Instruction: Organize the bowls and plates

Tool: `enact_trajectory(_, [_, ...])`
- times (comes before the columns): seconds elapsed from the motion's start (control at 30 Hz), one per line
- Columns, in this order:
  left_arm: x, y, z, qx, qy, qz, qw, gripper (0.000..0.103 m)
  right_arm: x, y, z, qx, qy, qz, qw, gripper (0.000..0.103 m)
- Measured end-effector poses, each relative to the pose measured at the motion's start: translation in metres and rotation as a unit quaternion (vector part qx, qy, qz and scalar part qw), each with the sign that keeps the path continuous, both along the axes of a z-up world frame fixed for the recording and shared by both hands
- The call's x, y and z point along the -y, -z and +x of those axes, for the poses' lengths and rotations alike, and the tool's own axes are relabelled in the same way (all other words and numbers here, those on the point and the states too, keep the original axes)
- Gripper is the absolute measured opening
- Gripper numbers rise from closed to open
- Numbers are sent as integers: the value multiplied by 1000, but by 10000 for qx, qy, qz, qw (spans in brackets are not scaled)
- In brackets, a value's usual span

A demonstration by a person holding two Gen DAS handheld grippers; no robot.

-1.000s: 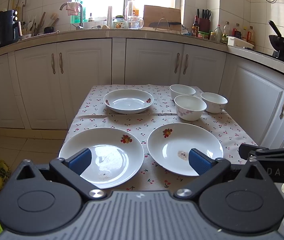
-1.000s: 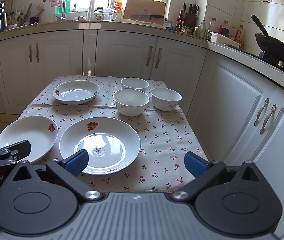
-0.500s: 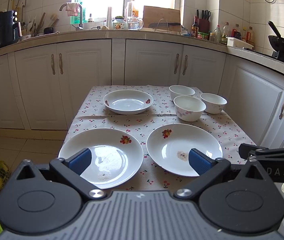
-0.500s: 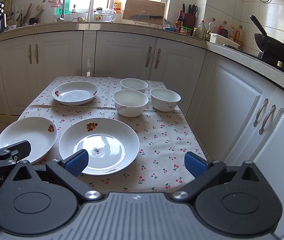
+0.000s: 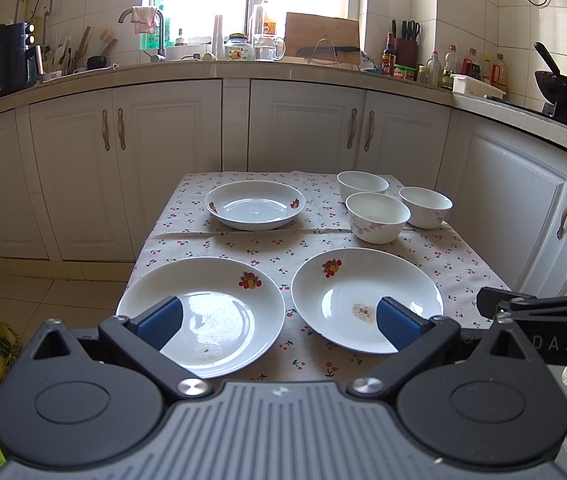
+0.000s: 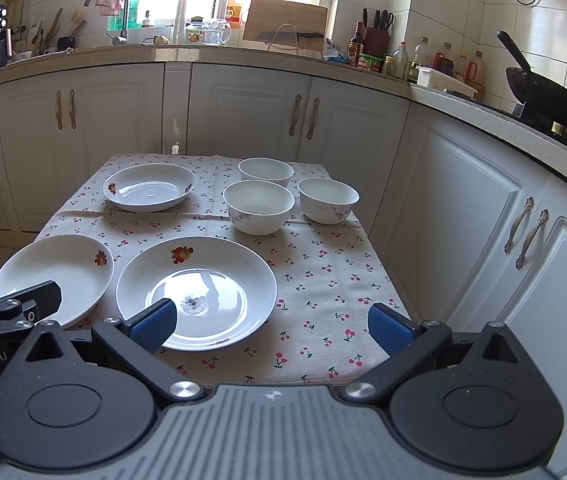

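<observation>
The left gripper [image 5: 279, 322] is hovering with its blue fingers [image 5: 161, 320] spread wide and empty above the near edge of the cherry-print tablecloth [image 5: 455, 256]. Two large plates [image 5: 219, 292] [image 5: 379, 276] are lying side by side nearest the camera, a deeper plate [image 5: 255, 204] is sitting behind them, and three bowls [image 5: 377, 216] are clustering at the far right. The right gripper [image 5: 539, 320] is showing at the right edge.

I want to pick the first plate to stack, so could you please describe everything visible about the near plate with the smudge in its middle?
The smudged plate is round, white and glossy, probably ceramic, with a shallow well and a broad sloping rim. A red and yellow fruit print sits on its far rim. A small greyish-brown smudge marks the centre. It lies flat and upright on the cherry-print tablecloth, near the front edge, beside another plate without touching it. Nothing rests on it, and neither gripper touches it.
</observation>
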State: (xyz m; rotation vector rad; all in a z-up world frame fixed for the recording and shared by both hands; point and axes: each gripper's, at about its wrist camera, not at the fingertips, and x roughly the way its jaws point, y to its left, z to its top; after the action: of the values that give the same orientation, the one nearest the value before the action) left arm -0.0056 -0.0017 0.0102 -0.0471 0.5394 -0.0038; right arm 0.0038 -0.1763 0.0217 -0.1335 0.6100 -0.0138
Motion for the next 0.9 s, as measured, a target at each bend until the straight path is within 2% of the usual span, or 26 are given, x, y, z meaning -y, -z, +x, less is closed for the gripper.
enact_trajectory(0.9, [1,-2,-1,24,1,-9,10000,102,3,-3,-1,29,26,-3,10000,103])
